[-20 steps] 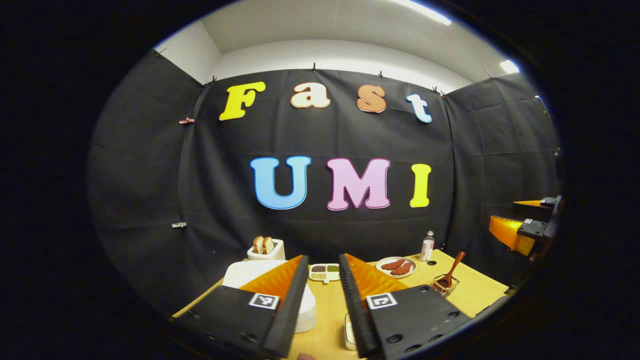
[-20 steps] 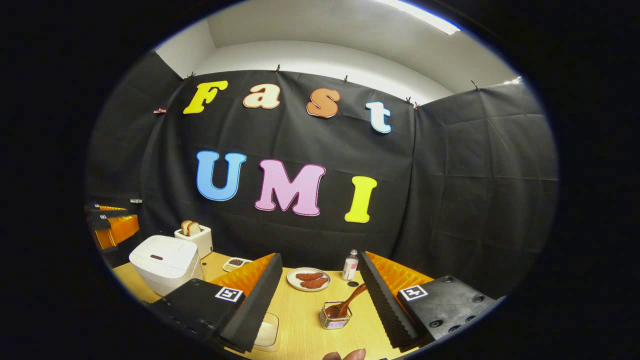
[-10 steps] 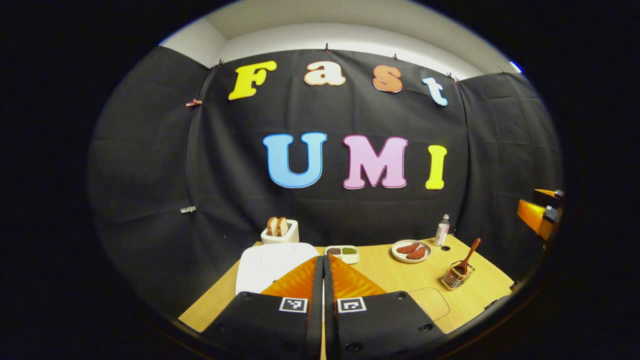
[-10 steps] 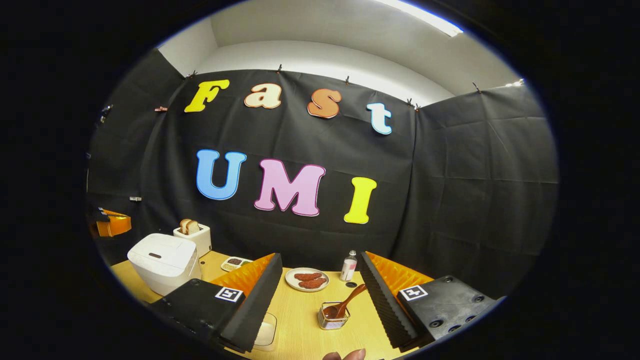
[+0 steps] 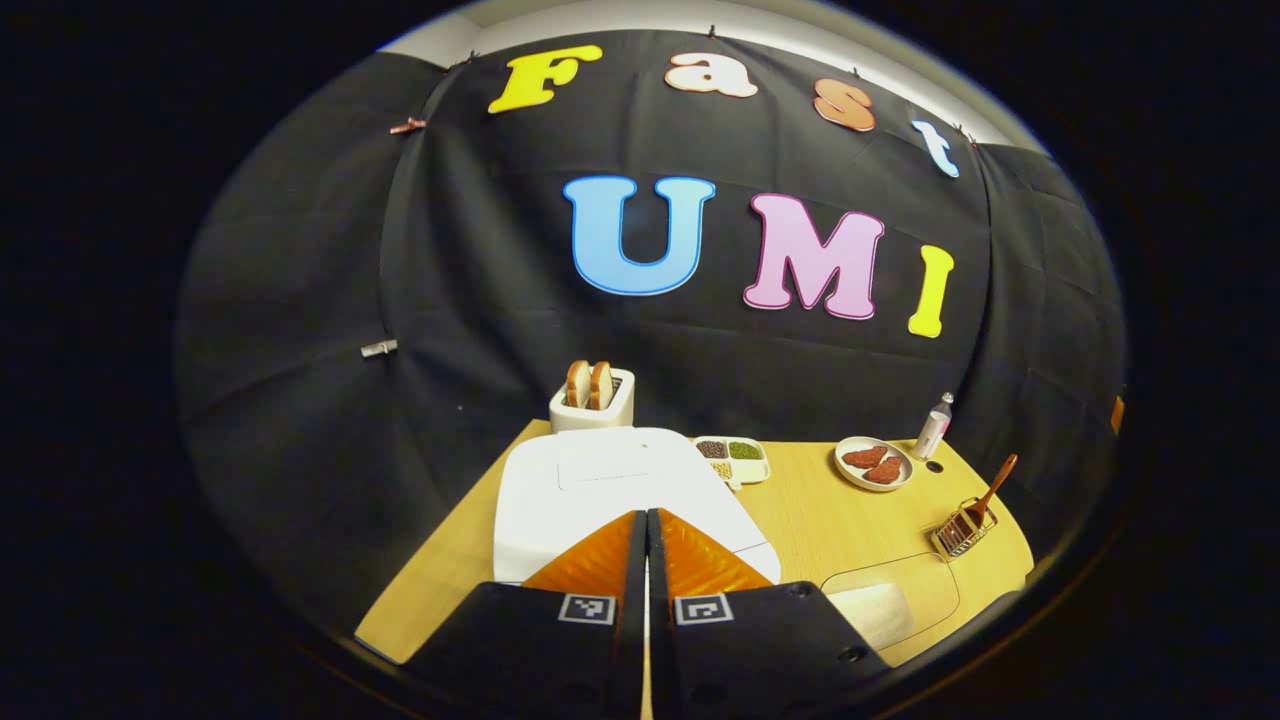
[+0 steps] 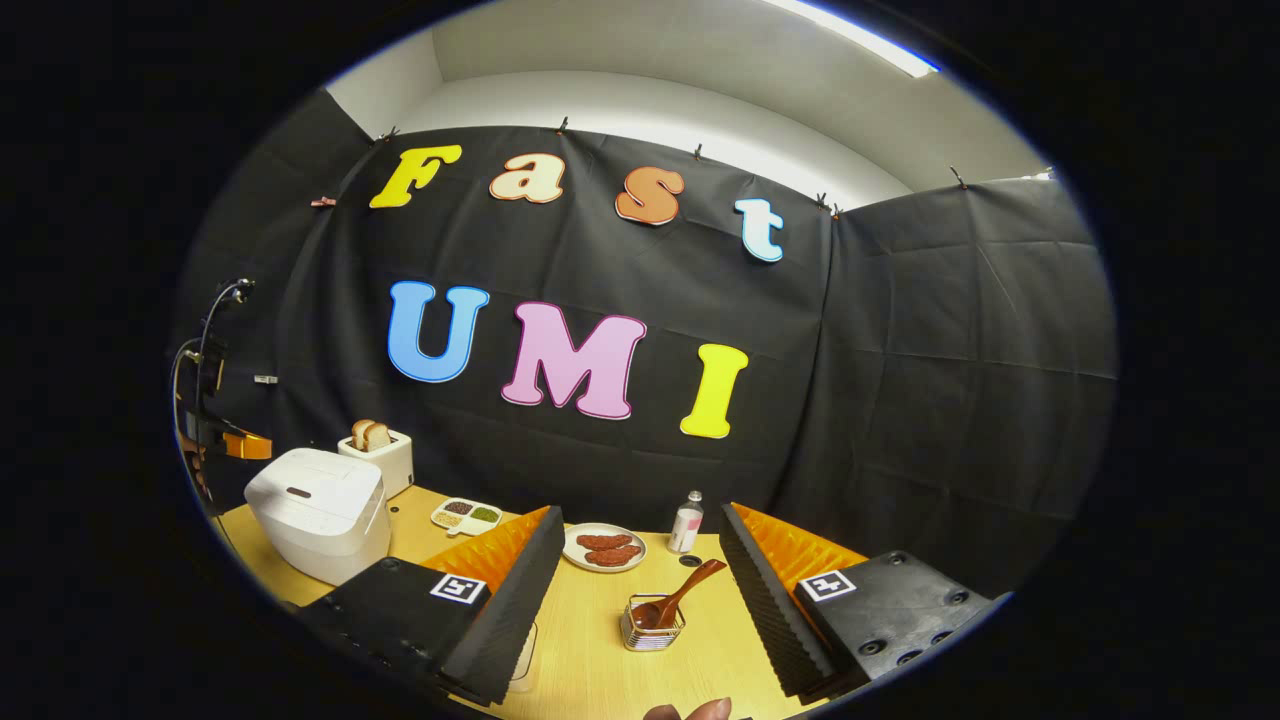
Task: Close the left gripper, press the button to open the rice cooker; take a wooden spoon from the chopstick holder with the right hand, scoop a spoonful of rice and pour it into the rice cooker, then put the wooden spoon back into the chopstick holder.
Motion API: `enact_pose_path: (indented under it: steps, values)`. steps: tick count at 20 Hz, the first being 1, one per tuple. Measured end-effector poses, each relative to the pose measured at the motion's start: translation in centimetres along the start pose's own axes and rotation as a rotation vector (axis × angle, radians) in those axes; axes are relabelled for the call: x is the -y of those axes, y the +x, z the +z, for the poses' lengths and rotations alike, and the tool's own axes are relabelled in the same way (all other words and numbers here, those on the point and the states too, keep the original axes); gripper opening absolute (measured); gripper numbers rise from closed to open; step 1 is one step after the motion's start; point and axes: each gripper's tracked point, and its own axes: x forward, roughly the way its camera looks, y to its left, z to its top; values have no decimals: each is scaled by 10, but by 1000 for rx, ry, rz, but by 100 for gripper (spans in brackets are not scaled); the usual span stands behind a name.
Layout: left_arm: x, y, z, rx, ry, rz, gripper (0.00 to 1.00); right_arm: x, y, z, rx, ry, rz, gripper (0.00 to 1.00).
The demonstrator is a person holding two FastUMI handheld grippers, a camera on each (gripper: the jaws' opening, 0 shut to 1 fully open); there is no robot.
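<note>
Black cloth backs a pale wooden counter (image 5: 800, 520) in the left gripper view; the left tool (image 5: 646, 520) has its fingers pressed together with nothing between them, tips over the near part of the white rice cooker (image 5: 620, 480), whose lid is down; whether they touch it I cannot tell; behind the cooker a white toaster (image 5: 592, 405) holds two slices of bread; right of the cooker a divided dish (image 5: 735, 457) carries dark, green and pale grains in separate sections; farther right a plate (image 5: 873, 464) bears two reddish-brown pieces, with a small bottle (image 5: 932, 425) beside it; at the right edge a wire chopstick holder (image 5: 958, 532) contains the wooden spoon (image 5: 990, 490), handle leaning up to the right; a clear container (image 5: 885, 605) of rice sits near, right of the tool.

Seen in the right gripper view, the right tool (image 6: 640, 570) has its fingers wide apart, empty; between them on the counter (image 6: 580, 650) stands the chopstick holder (image 6: 652, 628) with the wooden spoon (image 6: 680, 600), bowl down; beyond lie the plate (image 6: 604, 547) and bottle (image 6: 686, 522); at far left the closed rice cooker (image 6: 318, 512), toaster (image 6: 378, 455) and divided dish (image 6: 466, 515).
</note>
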Motion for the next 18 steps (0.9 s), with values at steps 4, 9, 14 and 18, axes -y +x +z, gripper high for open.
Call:
enact_pose_path:
  steps: [4, 9, 14, 18]
  values:
    - [-3, 37, -33, -149, -29, -59, 7, 12, -2, -8, -21, -11, -30, 98]
    - [-19, 60, -47, -199, -54, -21, 8, 25, -4, -13, -40, -23, -65, 97]
    - [-18, 65, -52, -223, -51, -17, 8, 29, -2, -18, -51, -26, -84, 97]
    - [-17, 69, -63, -263, -53, -9, 9, 30, -3, -22, -61, -10, -91, 97]
